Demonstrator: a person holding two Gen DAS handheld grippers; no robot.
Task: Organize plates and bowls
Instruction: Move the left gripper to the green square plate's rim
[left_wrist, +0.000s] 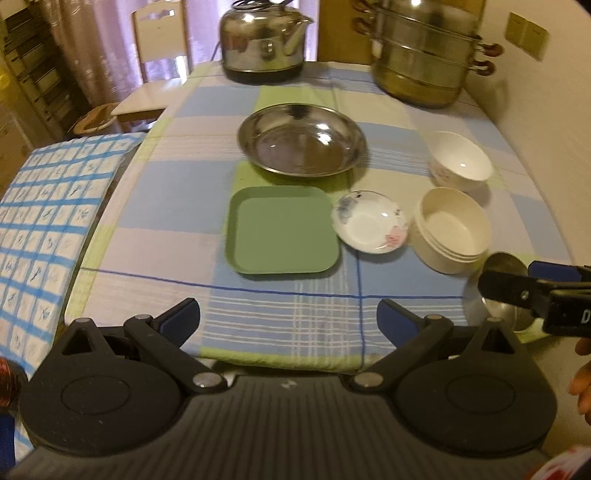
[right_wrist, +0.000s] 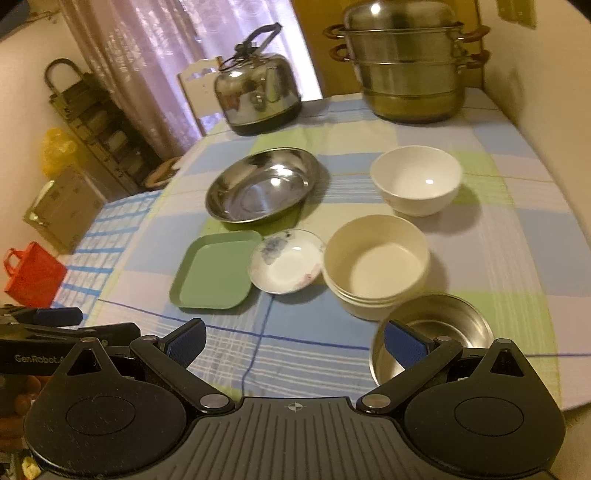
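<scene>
On the checked tablecloth lie a steel plate (left_wrist: 302, 142) (right_wrist: 263, 184), a green square plate (left_wrist: 281, 229) (right_wrist: 216, 270), a small flowered saucer (left_wrist: 370, 220) (right_wrist: 286, 260), a stack of cream bowls (left_wrist: 451, 229) (right_wrist: 376, 264), a white bowl (left_wrist: 461, 160) (right_wrist: 416, 179) and a small steel bowl (right_wrist: 432, 334) (left_wrist: 496, 295). My left gripper (left_wrist: 288, 321) is open and empty above the near table edge, short of the green plate. My right gripper (right_wrist: 294, 339) (left_wrist: 532, 280) is open, its right finger over the steel bowl's near rim.
A steel kettle (left_wrist: 264, 38) (right_wrist: 258, 96) and a stacked steamer pot (left_wrist: 424, 55) (right_wrist: 406, 62) stand at the table's far end. A blue-checked cloth (left_wrist: 48, 221) covers a surface to the left. A wall runs along the right (left_wrist: 554, 110). A red bag (right_wrist: 31, 275) sits at the left.
</scene>
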